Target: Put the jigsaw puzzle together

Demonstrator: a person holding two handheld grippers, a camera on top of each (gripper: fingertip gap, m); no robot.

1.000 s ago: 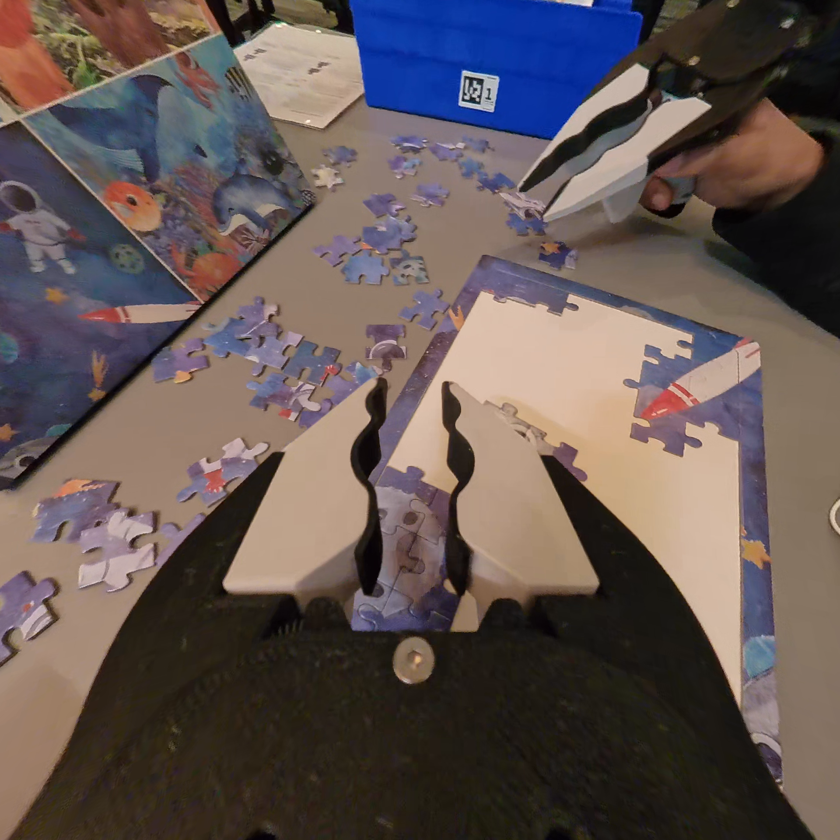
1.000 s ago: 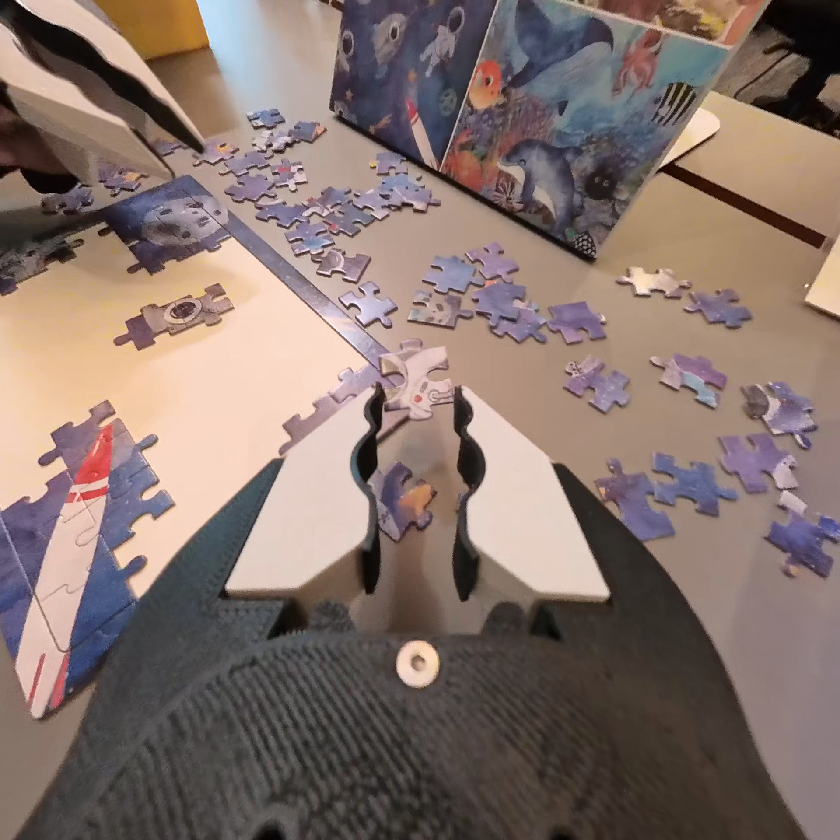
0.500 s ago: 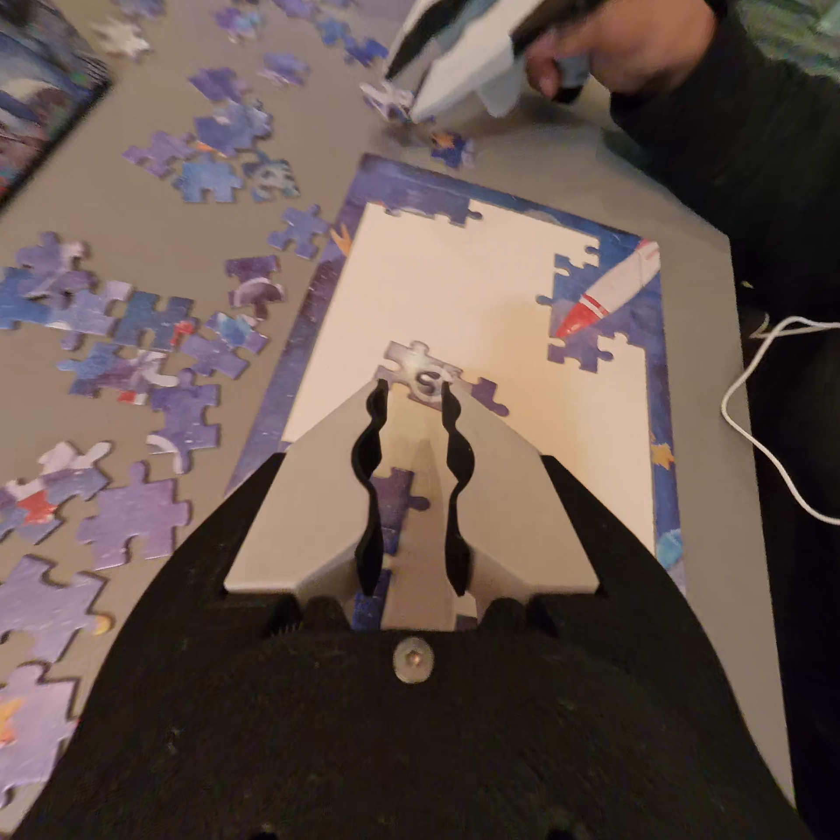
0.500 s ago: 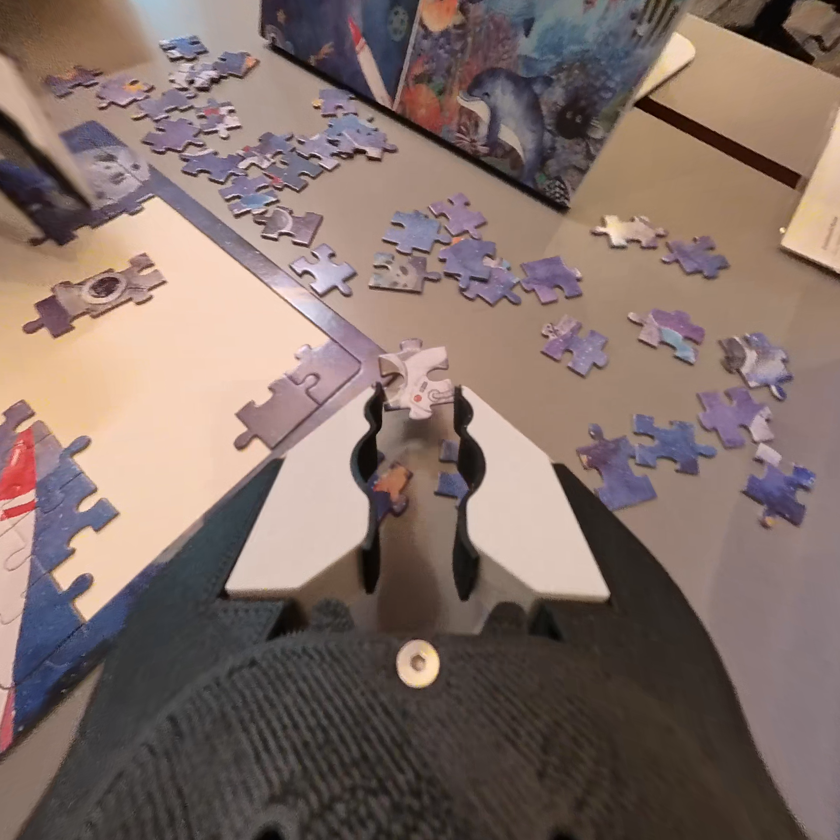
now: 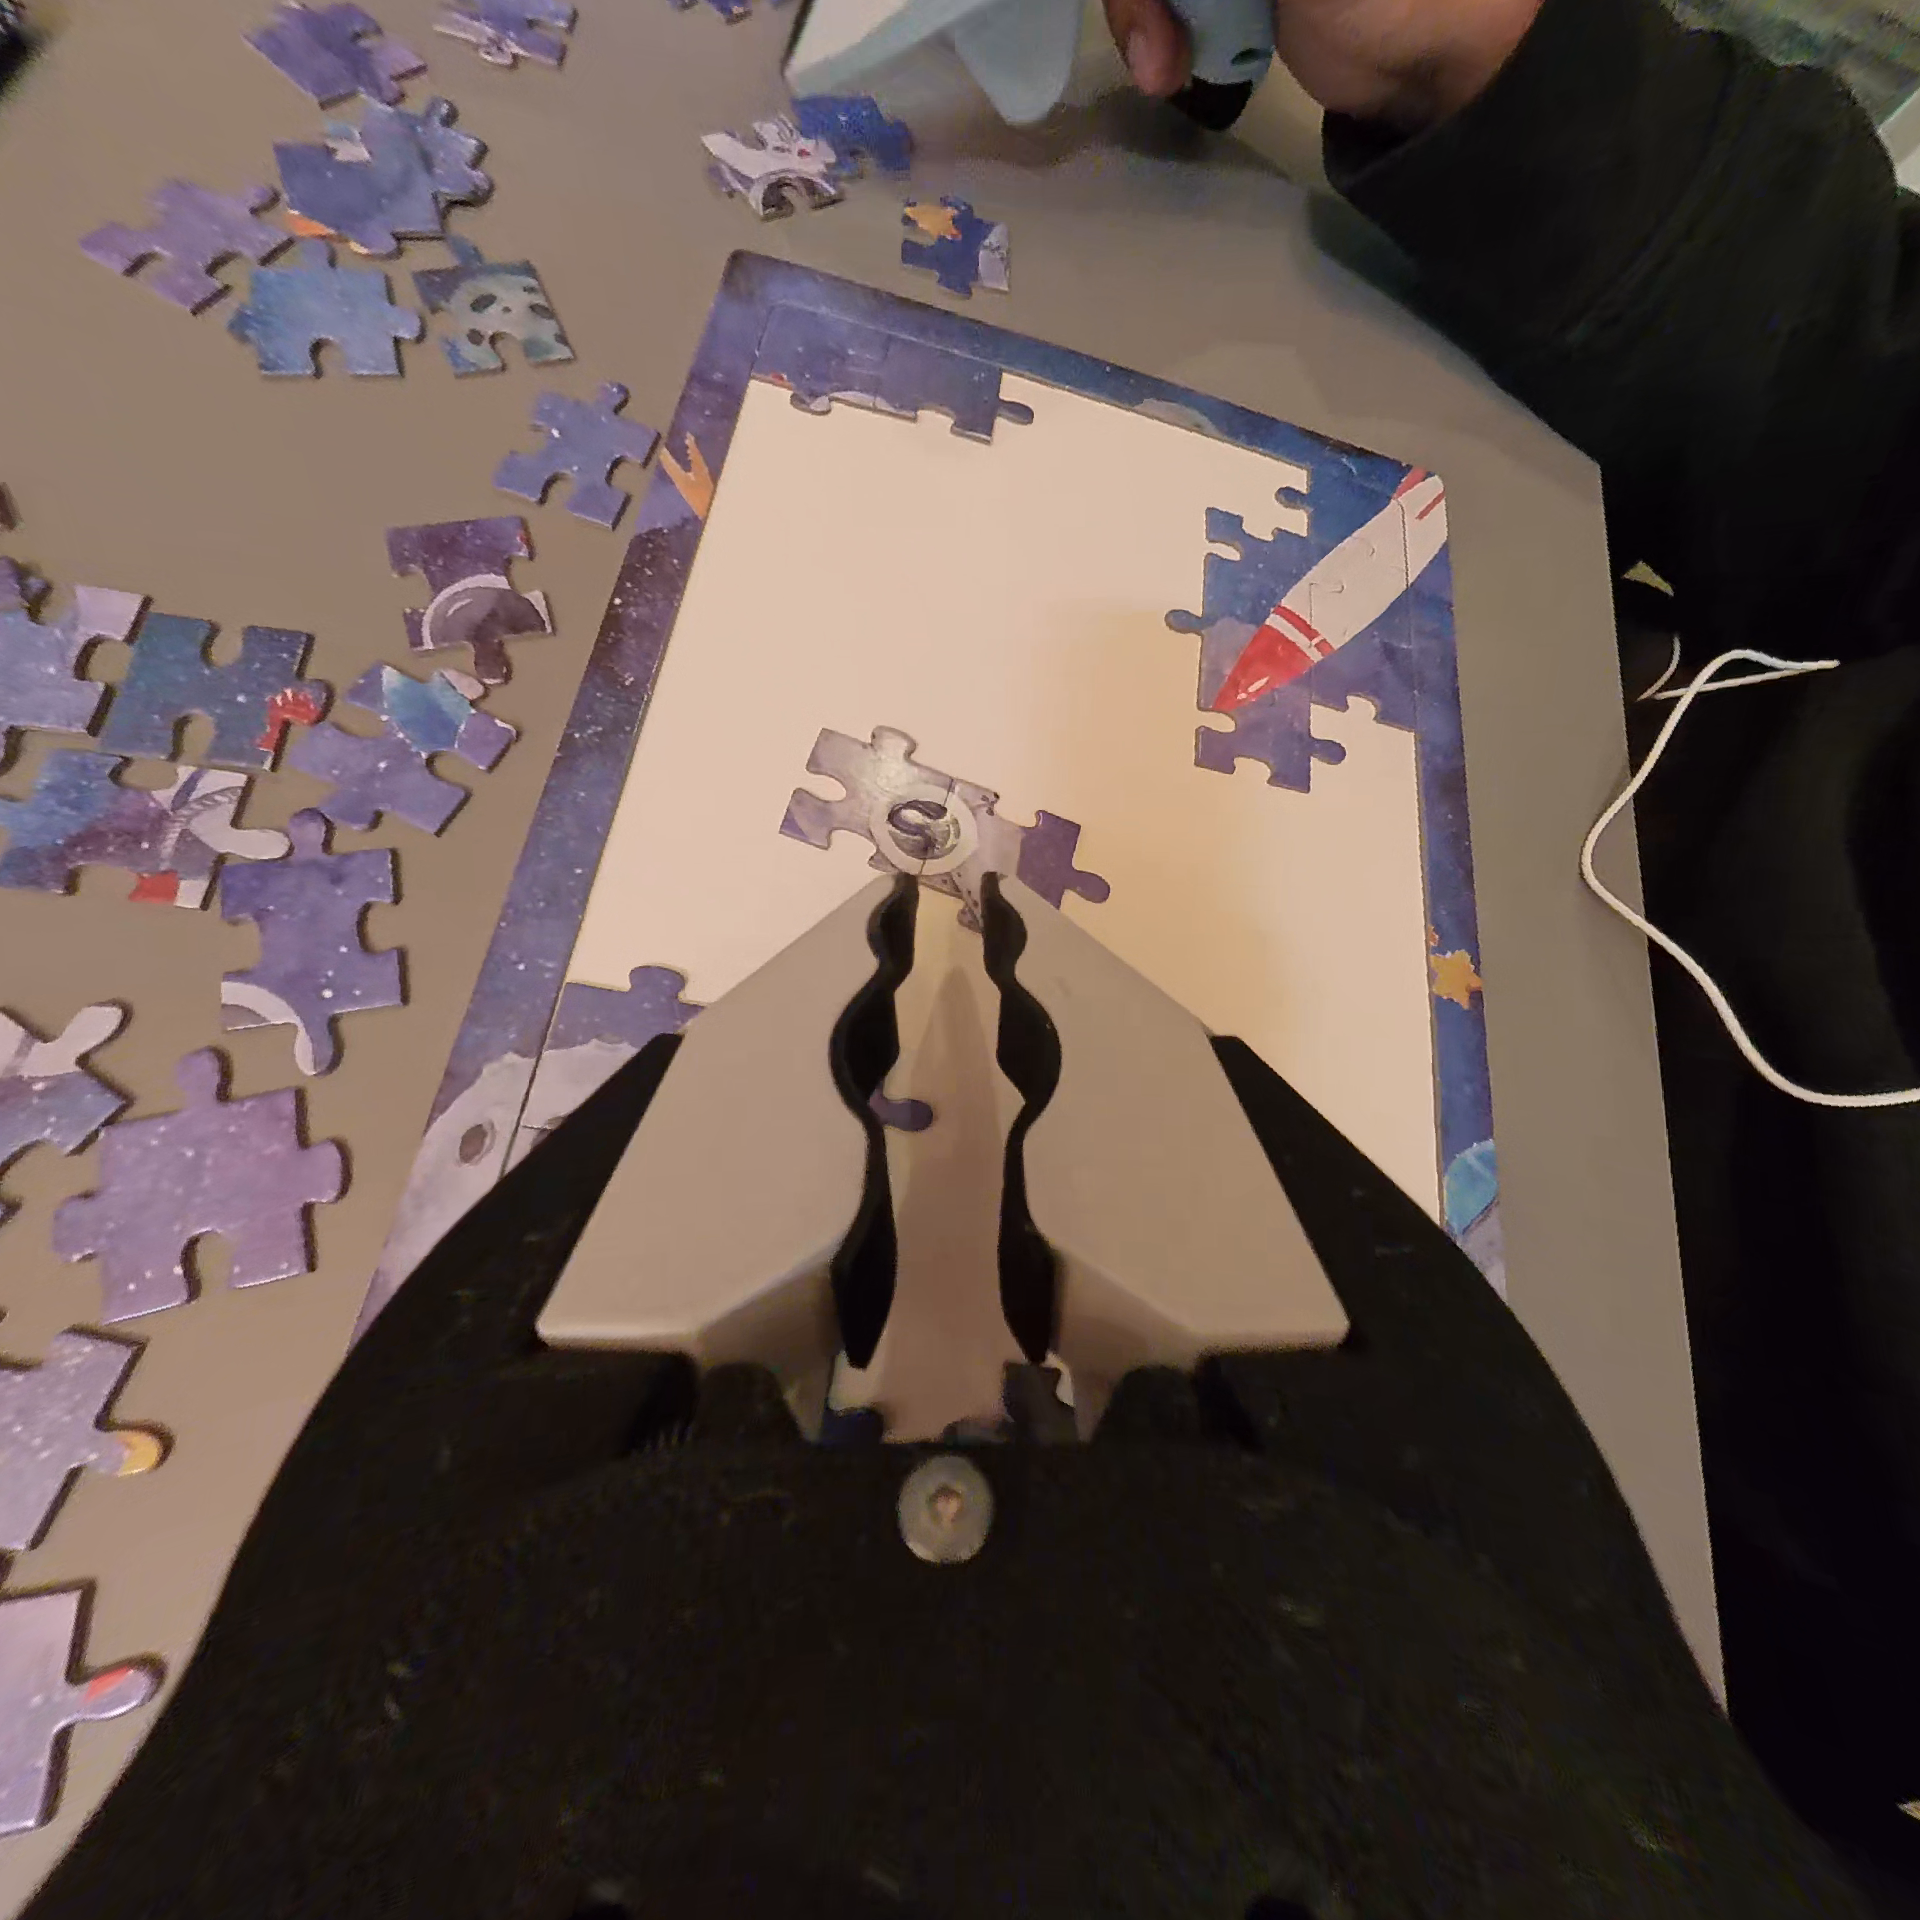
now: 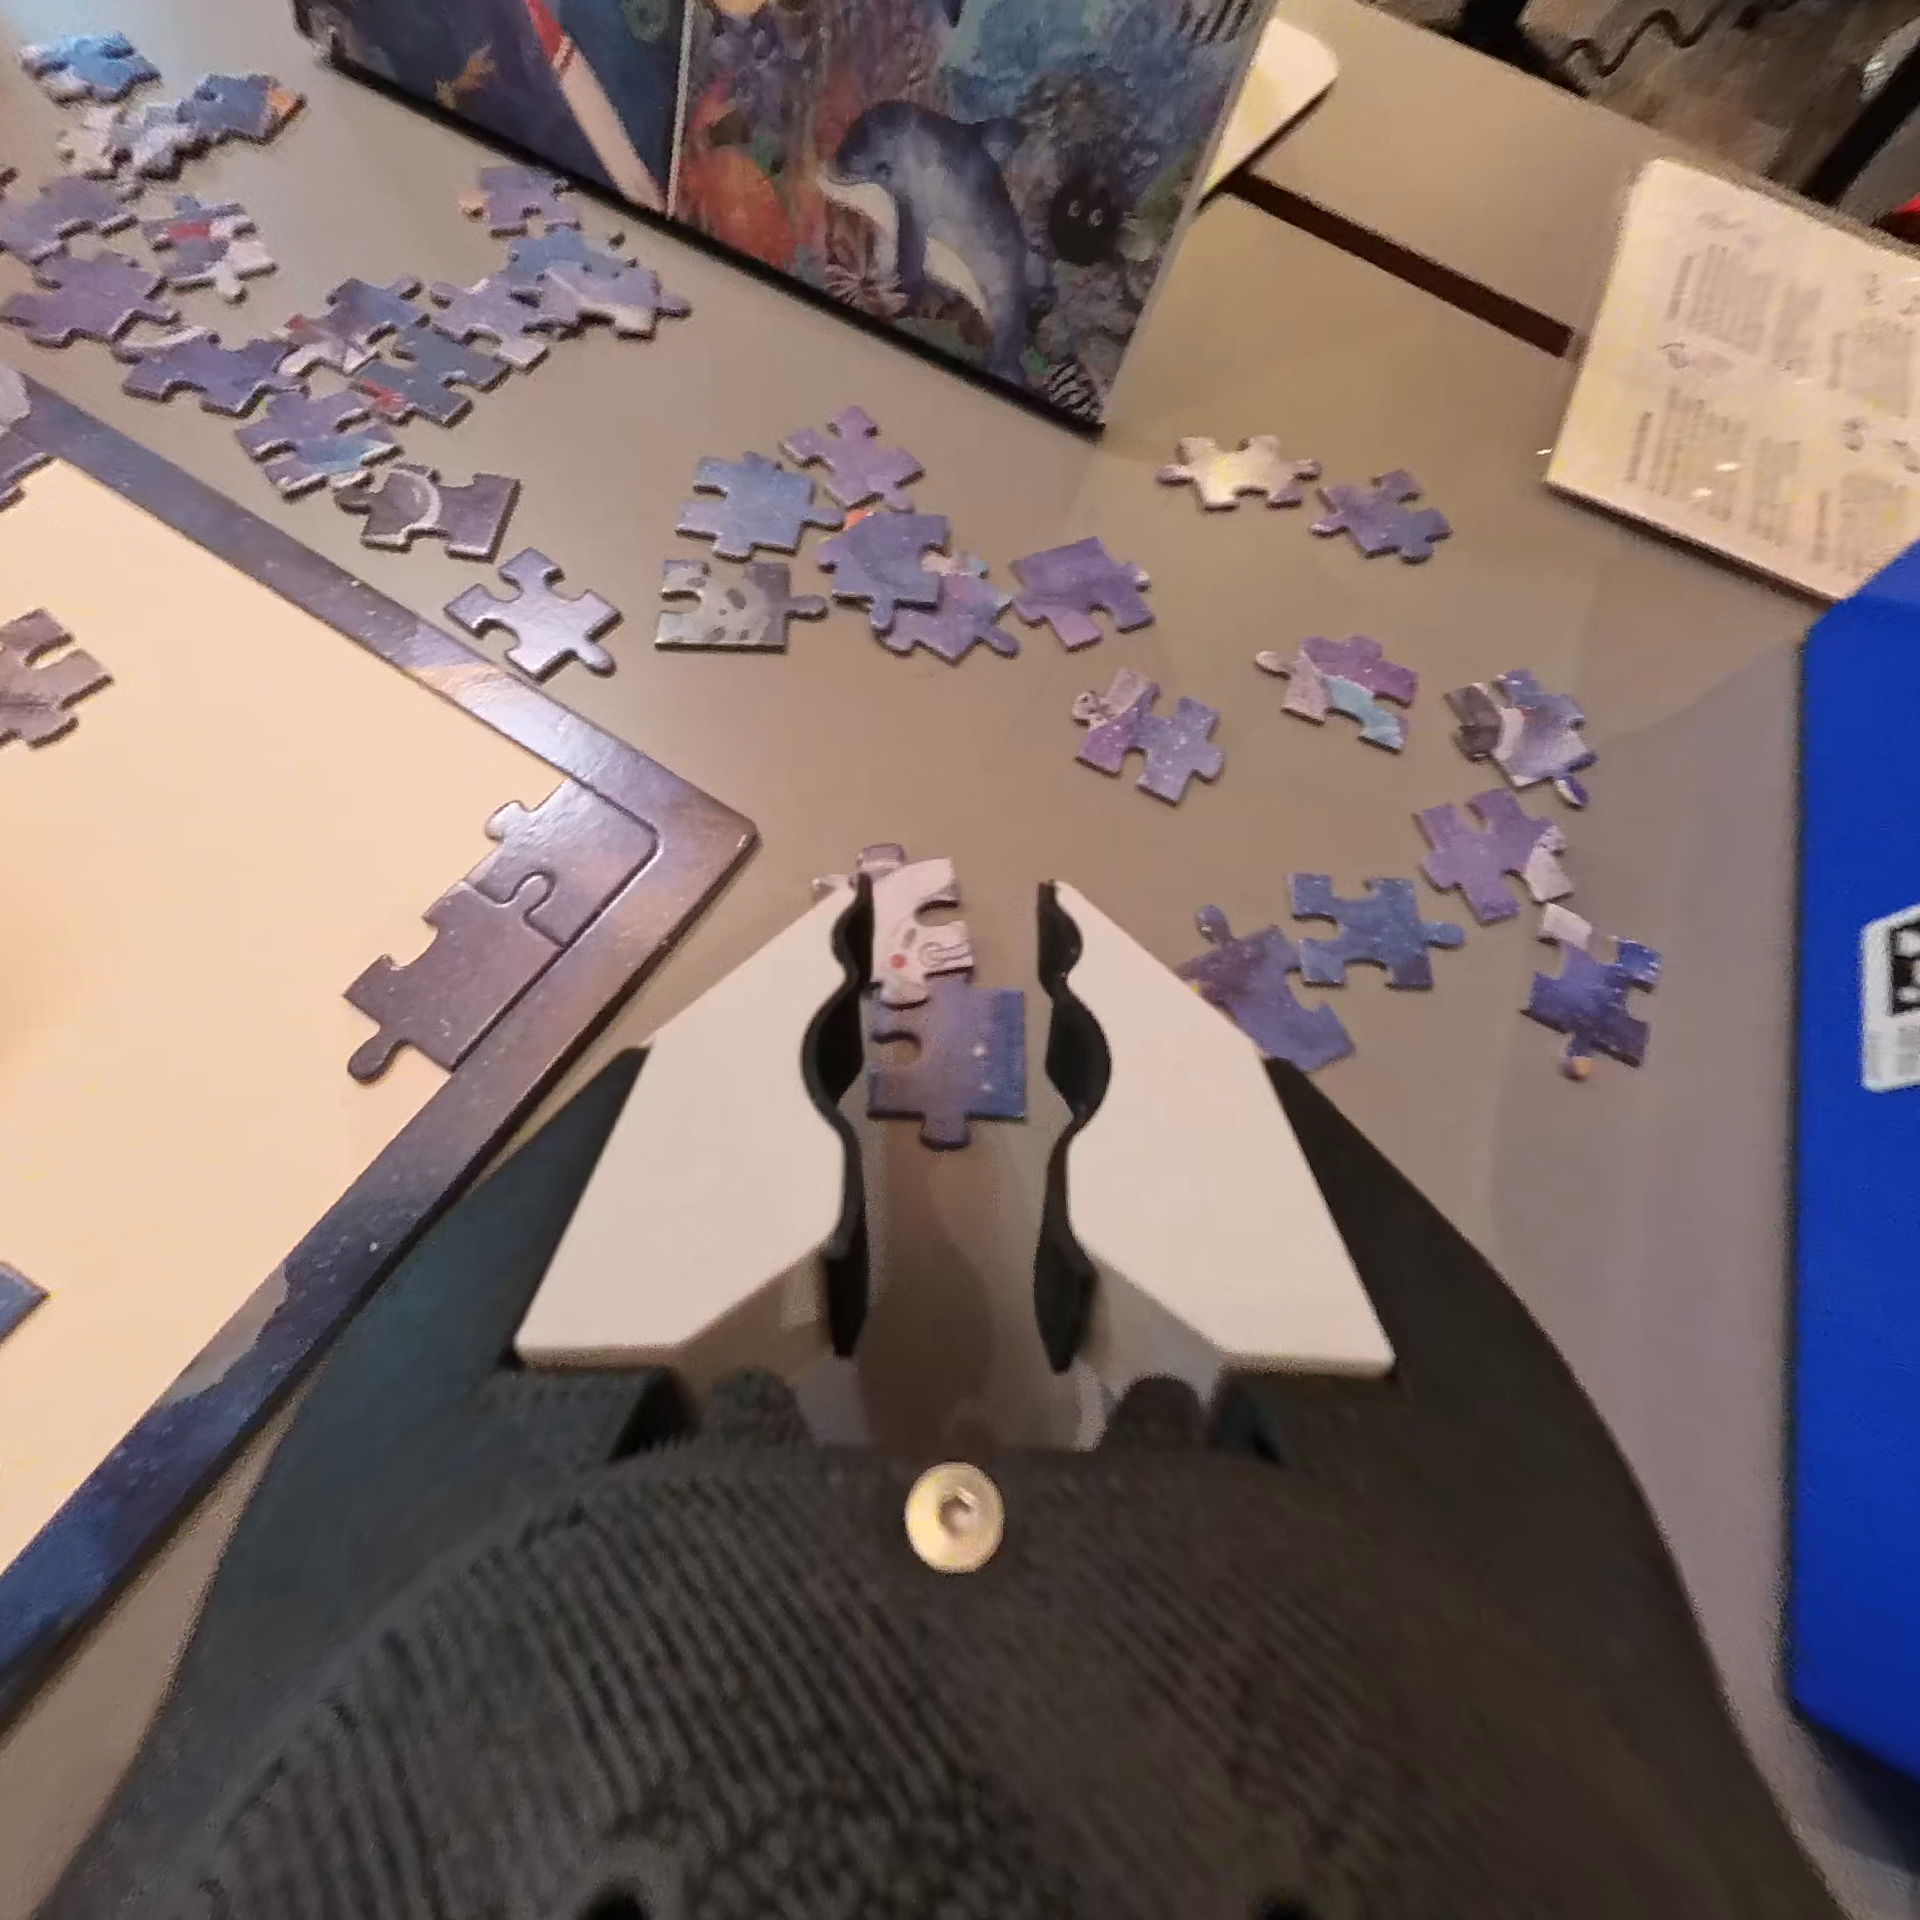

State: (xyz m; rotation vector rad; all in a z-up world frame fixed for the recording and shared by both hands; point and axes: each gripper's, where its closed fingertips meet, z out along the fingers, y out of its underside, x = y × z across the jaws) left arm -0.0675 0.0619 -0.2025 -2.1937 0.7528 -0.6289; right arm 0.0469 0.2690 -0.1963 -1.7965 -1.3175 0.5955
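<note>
Since half a second ago the left gripper has gone forward over the puzzle tray, and its fingers now stand closer together. On the other side, the white piece no longer sits across the tips of the right gripper.

A grey table carries everything. On it the tray lies flat, its cream inside mostly bare, with a finished rocket section at its far right edge. A large picture box with sea animals stands behind the loose pieces, a blue bin is at the right, and a printed sheet lies beyond the bin. A black sleeve and a thin white cord are beside the tray.

The left gripper leaves only a narrow slit between its fingers. Its tips are at the near edge of two joined grey pieces that lie in the middle of the tray. I cannot tell if they pinch that edge or only rest at it.

The right gripper is open wider, above the table just past the tray corner. A white piece lies close to its left finger, with a clear gap to the right one, so it is not gripped. A blue piece lies just beside the white piece. Many purple loose pieces are scattered around.
</note>
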